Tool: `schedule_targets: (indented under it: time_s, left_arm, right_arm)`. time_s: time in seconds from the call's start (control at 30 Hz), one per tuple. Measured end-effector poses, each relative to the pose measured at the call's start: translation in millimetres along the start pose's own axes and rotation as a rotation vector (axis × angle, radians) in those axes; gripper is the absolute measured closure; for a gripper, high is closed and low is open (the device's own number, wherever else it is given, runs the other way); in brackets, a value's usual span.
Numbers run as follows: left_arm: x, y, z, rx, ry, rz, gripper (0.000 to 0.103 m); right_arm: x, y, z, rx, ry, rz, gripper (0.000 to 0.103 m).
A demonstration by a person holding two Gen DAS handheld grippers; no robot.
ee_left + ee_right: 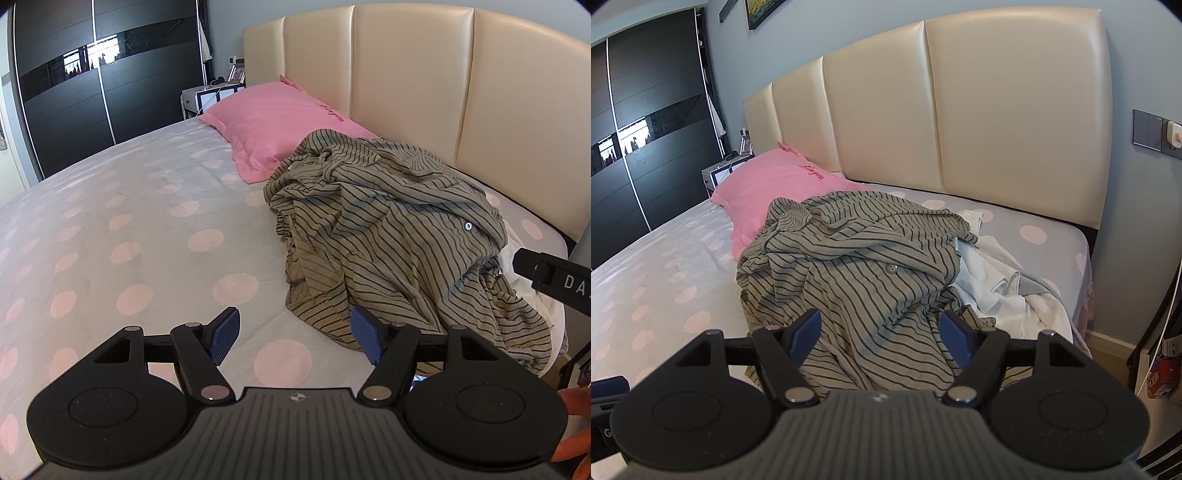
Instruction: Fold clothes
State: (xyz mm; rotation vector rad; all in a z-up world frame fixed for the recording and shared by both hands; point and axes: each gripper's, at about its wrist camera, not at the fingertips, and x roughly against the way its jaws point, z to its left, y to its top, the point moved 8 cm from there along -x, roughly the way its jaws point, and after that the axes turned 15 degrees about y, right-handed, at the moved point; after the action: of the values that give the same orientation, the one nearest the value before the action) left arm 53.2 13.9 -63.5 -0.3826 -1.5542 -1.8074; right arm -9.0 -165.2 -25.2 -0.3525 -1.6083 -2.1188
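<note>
I have both tools spread wide and empty, because nothing is picked up yet. My left gripper (293, 338) hangs low over the bed (129, 229), with its right blue pad just beside the near hem of the striped shirt (388, 229); I cannot tell if the pad touches the cloth. My right gripper (879, 338) is above the near part of the same striped shirt (857, 266), so its jaws frame the fabric that falls toward the mattress edge. The shirt lies crumpled in a heap on the dotted sheet, its far part resting on the lower end of the pink pillow (280, 122), and one button faces up. Under its right side I see white clothes (1004, 291), partly covered, which I think wait for their turn. I judge that folding has not begun: the shirt must first be lifted and spread flat on the free sheet to the left, which is probably why the pile was put at this side. For the next move I would take the hem with both tools, well apart, and I should be careful not to catch the white cloth under it.
</note>
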Motion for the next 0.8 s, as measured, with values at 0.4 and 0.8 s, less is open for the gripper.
schedule_targets:
  time_s: [0.4,0.8]
  left_arm:
    - [-20,6,30,-0.014,0.054,0.031,0.038]
    - [-61,-2,82,0.028,0.151,0.105,0.038]
  right_arm:
    - [-43,21,4,0.127,0.045,0.103,0.030]
    - [-158,55,-35,0.374,0.020,0.111,0.030]
